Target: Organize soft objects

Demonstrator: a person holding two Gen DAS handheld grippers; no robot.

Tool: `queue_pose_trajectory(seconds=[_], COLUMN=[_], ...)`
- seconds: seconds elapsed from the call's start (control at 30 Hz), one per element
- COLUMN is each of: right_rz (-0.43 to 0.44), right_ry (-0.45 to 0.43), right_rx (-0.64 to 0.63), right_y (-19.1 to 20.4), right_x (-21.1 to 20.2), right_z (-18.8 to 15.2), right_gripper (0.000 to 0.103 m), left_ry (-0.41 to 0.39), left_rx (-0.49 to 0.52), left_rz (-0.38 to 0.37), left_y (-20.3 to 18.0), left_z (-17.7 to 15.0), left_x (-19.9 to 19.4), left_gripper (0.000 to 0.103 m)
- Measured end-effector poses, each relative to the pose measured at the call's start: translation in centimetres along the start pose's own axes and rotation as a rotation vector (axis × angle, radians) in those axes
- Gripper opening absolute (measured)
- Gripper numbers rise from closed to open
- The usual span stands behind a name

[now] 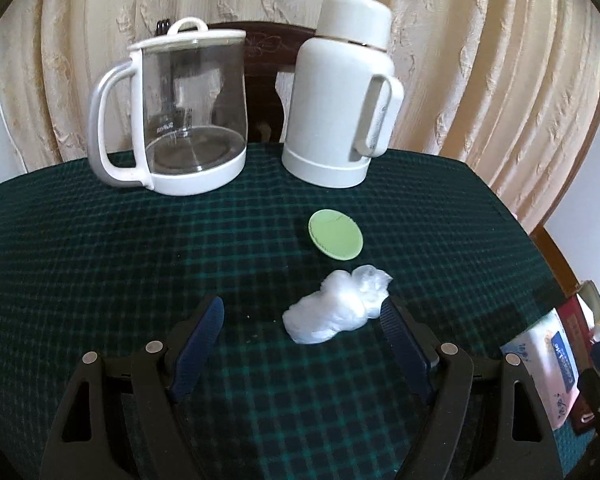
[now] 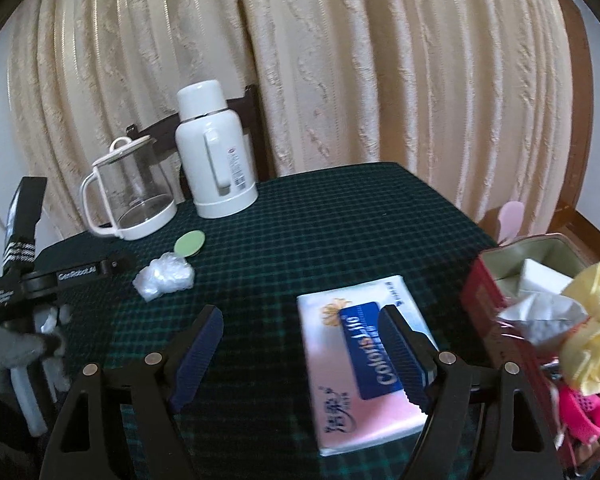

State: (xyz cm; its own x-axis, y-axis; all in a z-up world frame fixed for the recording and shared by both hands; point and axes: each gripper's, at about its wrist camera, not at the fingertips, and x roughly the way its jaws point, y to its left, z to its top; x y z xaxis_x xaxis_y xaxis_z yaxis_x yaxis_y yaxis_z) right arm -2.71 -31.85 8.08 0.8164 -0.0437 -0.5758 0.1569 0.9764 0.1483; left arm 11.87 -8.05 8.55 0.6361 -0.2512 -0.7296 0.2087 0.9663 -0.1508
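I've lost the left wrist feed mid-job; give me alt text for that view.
The open left tool hangs over a dark green checked tablecloth, with a crumpled clear plastic bag between its blue fingertips, nearer the one on the image's right. Beyond lie a round pale green lid, a clear glass kettle and a white thermos flask.

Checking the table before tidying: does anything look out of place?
A crumpled clear plastic bag lies loose on the tablecloth near a green lid with no container. The tissue pack lies outside the red box.
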Motion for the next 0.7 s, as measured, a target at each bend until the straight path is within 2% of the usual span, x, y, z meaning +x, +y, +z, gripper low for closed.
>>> queue_pose_trajectory(seconds=[0.4,0.7], right_rz=[0.027,0.048], right_ry=[0.024,0.052], right_rx=[-0.021,-0.014], right_y=[0.9,1.5], right_x=[0.9,2.0], right_z=[0.1,0.7], right_gripper=[0.084,0.084], left_ry=[0.059,0.084], left_rx=[0.083,0.064], left_rz=[-0.042,-0.05], left_y=[-2.5,-2.3], left_z=[0.3,0.1], left_x=[3.1,5.6], left_gripper=[0.084,0.084])
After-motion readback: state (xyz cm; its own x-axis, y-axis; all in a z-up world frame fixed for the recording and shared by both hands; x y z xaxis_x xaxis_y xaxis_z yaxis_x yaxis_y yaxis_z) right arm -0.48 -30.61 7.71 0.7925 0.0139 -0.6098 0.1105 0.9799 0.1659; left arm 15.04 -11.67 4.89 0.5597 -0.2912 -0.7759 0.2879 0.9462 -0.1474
